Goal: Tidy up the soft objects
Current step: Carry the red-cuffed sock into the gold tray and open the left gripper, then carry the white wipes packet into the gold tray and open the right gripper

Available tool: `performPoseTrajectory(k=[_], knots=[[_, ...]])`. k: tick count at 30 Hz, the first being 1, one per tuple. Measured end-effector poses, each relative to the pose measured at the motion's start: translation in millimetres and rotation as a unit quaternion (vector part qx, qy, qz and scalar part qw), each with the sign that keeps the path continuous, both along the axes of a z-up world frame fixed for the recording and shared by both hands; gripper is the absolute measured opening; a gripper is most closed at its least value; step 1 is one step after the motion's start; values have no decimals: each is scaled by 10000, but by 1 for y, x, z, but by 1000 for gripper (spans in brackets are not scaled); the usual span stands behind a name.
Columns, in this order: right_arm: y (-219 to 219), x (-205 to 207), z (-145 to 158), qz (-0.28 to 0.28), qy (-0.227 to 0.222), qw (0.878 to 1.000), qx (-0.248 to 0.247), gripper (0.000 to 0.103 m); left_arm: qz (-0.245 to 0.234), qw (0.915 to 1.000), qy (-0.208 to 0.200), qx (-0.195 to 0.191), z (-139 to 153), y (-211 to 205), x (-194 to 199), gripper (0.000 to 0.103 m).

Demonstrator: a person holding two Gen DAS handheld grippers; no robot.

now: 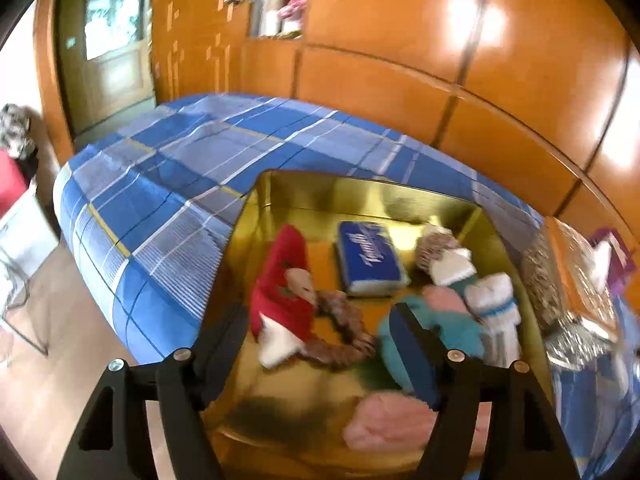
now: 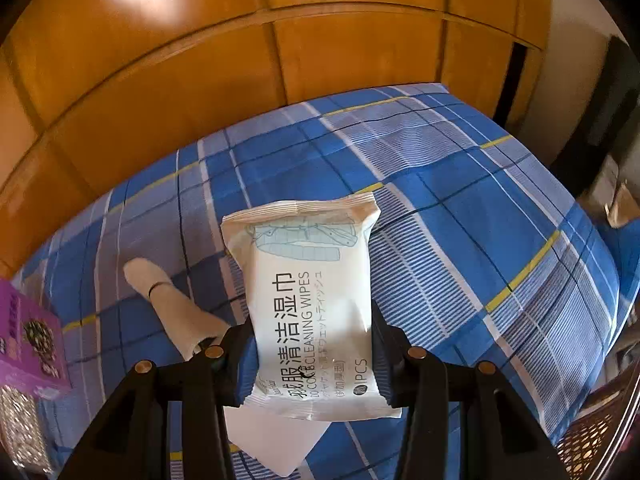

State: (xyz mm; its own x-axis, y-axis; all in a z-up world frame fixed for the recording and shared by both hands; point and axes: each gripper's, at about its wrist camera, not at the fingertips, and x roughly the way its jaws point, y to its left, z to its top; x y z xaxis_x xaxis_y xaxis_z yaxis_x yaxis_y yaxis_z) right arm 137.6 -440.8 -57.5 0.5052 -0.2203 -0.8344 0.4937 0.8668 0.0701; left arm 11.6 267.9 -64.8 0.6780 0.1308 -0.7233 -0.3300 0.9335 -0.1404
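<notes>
Left wrist view: left gripper [image 1: 320, 344], jaws spread, nothing between them, above a gold tray [image 1: 360, 196] on the blue plaid bedspread [image 1: 168, 184]. In the tray: red cloth [image 1: 286, 280] at 9 o'clock, blue tissue pack [image 1: 370, 258] at 12, teal and pink socks [image 1: 460, 308] at 3.

Right wrist view: right gripper [image 2: 316, 356], jaws pinching a white wipes pack [image 2: 312, 292], printed "CLEANING WIPES", above the bedspread. Beige sock [image 2: 176, 308] at 9 o'clock.

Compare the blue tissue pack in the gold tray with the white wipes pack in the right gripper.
The flat blue tissue pack lies free in the shiny gold tray; the white plastic wipes pack is clamped between the right gripper fingers above the bed. Blue has white script; white has dark print. Both are soft rectangular packs.
</notes>
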Motion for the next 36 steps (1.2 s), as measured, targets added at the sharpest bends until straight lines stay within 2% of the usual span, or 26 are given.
performPoseTrajectory(k=[3, 7, 10, 15, 19, 24, 28, 36], knots=[[6, 7, -2, 172, 87, 9998, -42, 47, -225, 9994, -91, 229, 6, -15, -7, 73], [14, 29, -1, 371, 246, 9988, 180, 47, -484, 9983, -206, 267, 13, -27, -7, 74], [31, 51, 16, 637, 143, 9974, 295, 47, -647, 9971, -244, 310, 15, -36, -7, 74], [90, 95, 56, 1481, -53, 9884, 336, 47, -905, 9945, -343, 394, 21, -49, -11, 74], [146, 122, 88, 2077, -264, 9774, 298, 47, -1013, 9928, -409, 489, 24, -56, -14, 83], [229, 144, 118, 2905, -422, 9558, 147, 47, -1014, 9933, -361, 419, 22, -56, -13, 83], [288, 143, 135, 3479, -609, 9353, 192, 47, -962, 9937, -402, 406, 23, -53, -15, 83], [401, 110, 131, 4733, -674, 8777, 326, 47, -848, 9946, -428, 423, 24, -50, -16, 83]])
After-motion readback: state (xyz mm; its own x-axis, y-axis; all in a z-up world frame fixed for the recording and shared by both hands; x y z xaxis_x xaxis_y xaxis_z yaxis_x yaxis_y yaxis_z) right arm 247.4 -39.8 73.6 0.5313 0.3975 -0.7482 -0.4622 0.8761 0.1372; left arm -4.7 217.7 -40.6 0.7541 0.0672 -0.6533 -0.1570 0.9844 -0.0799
